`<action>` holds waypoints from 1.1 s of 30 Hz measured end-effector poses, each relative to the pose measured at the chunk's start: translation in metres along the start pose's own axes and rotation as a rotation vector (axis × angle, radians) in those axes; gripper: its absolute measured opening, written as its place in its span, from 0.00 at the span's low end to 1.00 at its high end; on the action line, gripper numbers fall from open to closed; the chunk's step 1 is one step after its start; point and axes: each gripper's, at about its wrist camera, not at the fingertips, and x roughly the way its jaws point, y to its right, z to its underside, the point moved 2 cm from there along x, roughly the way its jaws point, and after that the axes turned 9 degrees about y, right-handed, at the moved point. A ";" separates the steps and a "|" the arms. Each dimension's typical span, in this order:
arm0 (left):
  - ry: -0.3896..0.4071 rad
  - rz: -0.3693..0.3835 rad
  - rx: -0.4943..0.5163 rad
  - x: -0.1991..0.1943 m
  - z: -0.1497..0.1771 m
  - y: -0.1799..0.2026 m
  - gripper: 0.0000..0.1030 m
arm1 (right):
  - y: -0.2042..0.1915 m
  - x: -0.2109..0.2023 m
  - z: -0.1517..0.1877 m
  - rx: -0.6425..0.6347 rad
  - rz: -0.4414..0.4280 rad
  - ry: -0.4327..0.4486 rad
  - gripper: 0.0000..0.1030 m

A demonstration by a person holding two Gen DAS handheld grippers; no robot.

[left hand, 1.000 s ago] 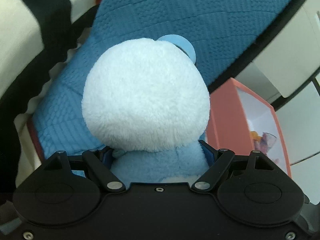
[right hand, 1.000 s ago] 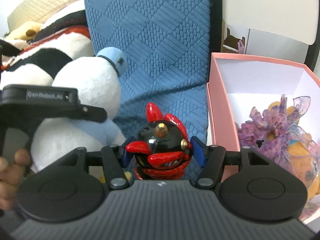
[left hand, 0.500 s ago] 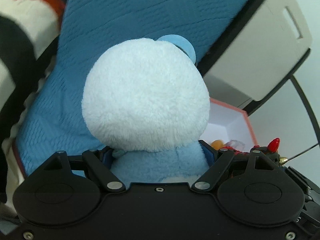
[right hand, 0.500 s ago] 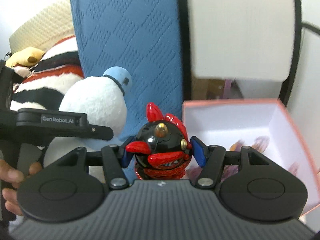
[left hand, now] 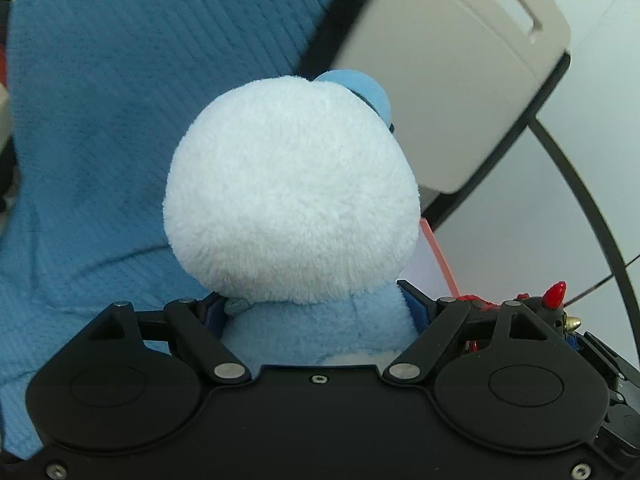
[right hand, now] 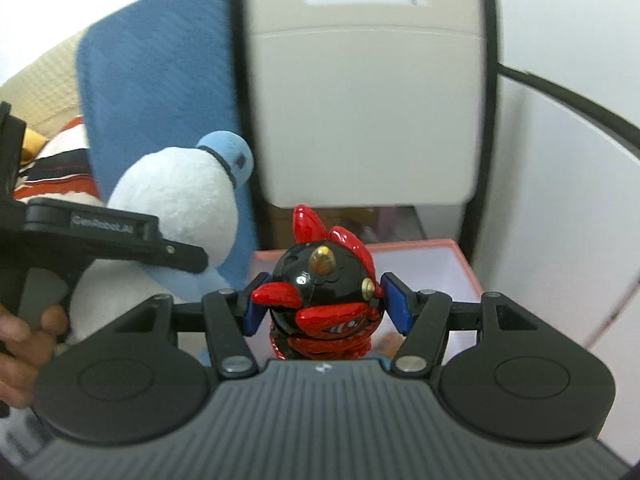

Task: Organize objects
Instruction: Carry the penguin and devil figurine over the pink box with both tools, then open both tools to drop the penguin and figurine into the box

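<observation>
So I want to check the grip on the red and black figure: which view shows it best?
The right wrist view: the red and black figure sits centred between the right tongs' blue pads, which press its sides. The left wrist view shows only its red horn and gold tip at the right edge.

Pink box (right hand: 464, 256) open-topped; beige chair back (right hand: 368, 116) looms behind.

Plush toy (left hand: 292, 208): round white head, light-blue body, clamped upright at the body in the left tongs (left hand: 316, 312). Figurine (right hand: 324, 300): glossy black and red, clamped upright in the right tongs (right hand: 325, 307) above the pink box (right hand: 460, 264).
</observation>
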 end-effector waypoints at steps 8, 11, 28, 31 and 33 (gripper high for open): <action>-0.121 -0.003 0.053 0.074 0.028 0.032 0.79 | 0.058 0.027 0.061 0.041 0.087 -0.097 0.61; -0.155 -0.002 0.073 0.093 0.037 0.037 0.79 | 0.071 0.040 0.085 0.058 0.111 -0.136 0.61; -0.152 -0.013 0.127 0.073 0.041 0.038 0.97 | 0.083 0.050 0.082 0.166 0.121 -0.171 0.67; -0.139 0.030 0.133 0.051 0.034 0.040 0.98 | 0.074 0.033 0.062 0.166 0.109 -0.127 0.67; -0.113 0.028 0.157 0.033 0.030 0.042 0.98 | 0.069 0.022 0.047 0.171 0.090 -0.098 0.67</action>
